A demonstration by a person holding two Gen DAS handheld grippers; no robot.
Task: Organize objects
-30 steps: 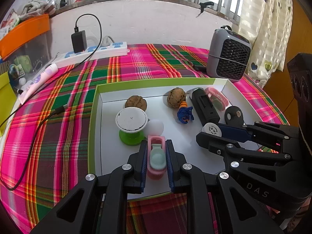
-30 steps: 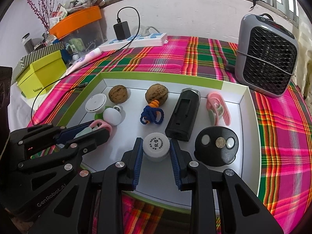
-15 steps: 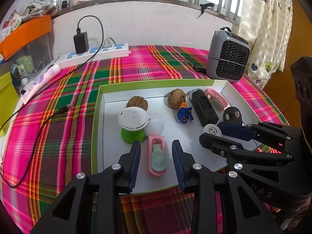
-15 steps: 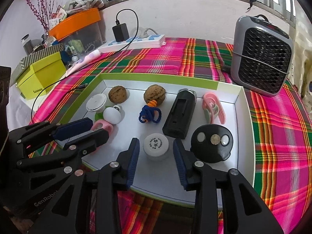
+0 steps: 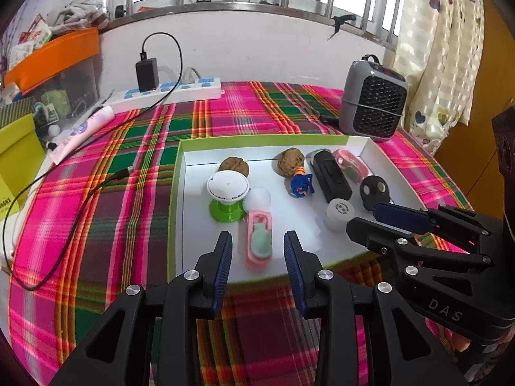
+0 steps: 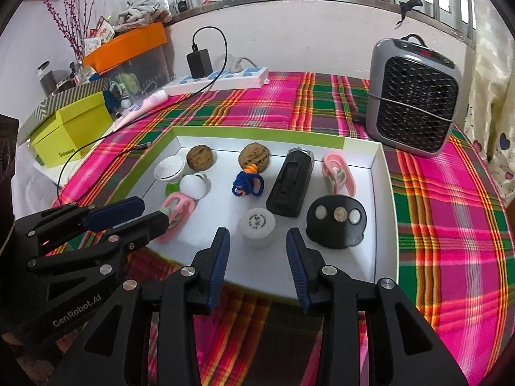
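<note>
A white tray with a green rim point(image 5: 180, 173) point(image 6: 383, 193) lies on the plaid cloth. It holds two walnuts point(image 5: 234, 164) point(image 6: 254, 157), a green-footed white knob point(image 5: 227, 189), a white ball point(image 5: 257, 198), a pink clip point(image 5: 258, 240) point(image 6: 177, 209), a blue and orange knot point(image 6: 247, 184), a black case point(image 6: 290, 181), a second pink clip point(image 6: 338, 173), a black disc point(image 6: 336, 220) and a white cap point(image 5: 339, 213) point(image 6: 257, 225). My left gripper point(image 5: 257, 244) is open, empty, just short of the pink clip. My right gripper point(image 6: 257, 243) is open, empty, just short of the white cap.
A grey fan heater point(image 6: 415, 96) stands at the back right. A power strip with a black charger point(image 5: 167, 91) and its cable lie at the back left. A yellow-green box point(image 6: 69, 130) and an orange-lidded bin point(image 6: 128, 45) stand at the left.
Both grippers opened and let go: the left released the pink clip, the right released the white cap. Both then drew back toward the tray's near edge.
</note>
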